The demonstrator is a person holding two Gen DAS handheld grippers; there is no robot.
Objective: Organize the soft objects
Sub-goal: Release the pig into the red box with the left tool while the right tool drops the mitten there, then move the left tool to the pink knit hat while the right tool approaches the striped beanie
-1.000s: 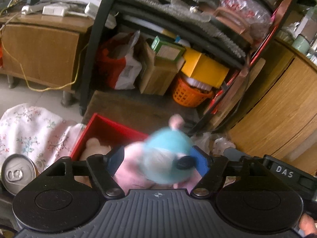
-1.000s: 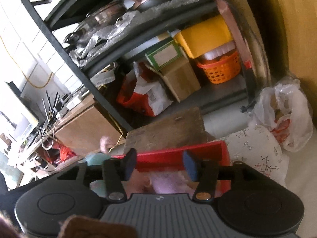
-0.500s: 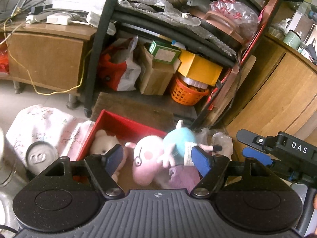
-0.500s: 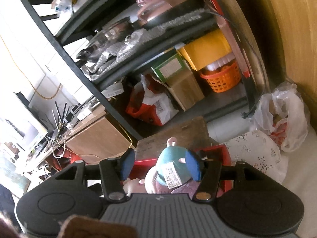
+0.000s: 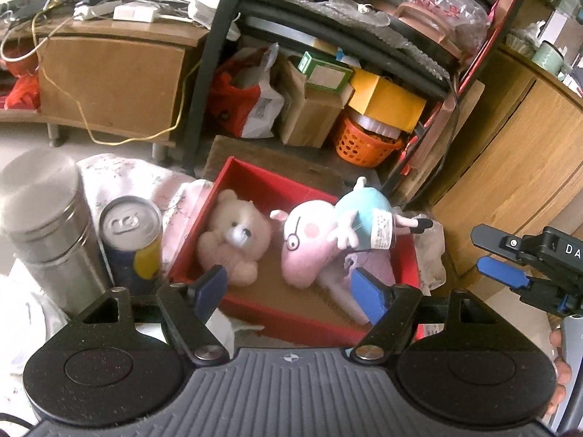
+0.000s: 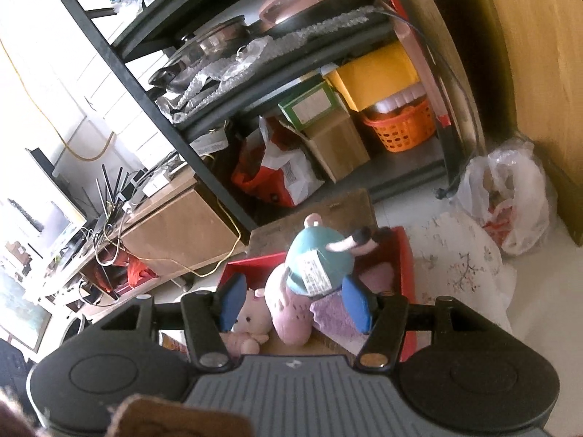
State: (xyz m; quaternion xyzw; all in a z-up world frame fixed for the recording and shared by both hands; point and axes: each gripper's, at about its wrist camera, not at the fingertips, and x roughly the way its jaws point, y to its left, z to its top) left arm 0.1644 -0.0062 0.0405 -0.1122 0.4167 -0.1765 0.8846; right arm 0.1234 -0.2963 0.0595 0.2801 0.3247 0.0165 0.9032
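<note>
Moved since earlier: pig plush [image 5: 317,240], a blur between the left claw's pads a second ago, now lies in the red box [image 5: 255,178]; both hands have drawn back from it
Left claw [image 5: 291,291]: released, jaws spread wide, nothing between the pads, hovering over the box's near rim at 6 o'clock
Right claw [image 6: 295,304]: released and empty; it shows at 3 o'clock in the left wrist view, off to the side of the box; in its own view the pig seems to sit between the pads, yet it lies beyond them in the box (no pad presses on it)
Pig plush: head down toward 7 o'clock on the box floor, teal body and black-tipped legs propped on the far right rim toward 2 o'clock, so it sits partly over the edge
Bear plush [image 5: 235,236]: inside the box on the left, just beside the pig's snout
Purple soft item [image 5: 368,266]: under the pig at the right side of the box; I cannot tell what it is
Hard items: steel flask [image 5: 47,233] and drink can [image 5: 133,236] stand outside the box at 9 o'clock, on the floral cloth [image 5: 109,174]
Progress: three soft things are boxed, so the job looks nearly done
Left to do: perhaps nudge the pig fully inside; no other loose plush shows in either view
</note>
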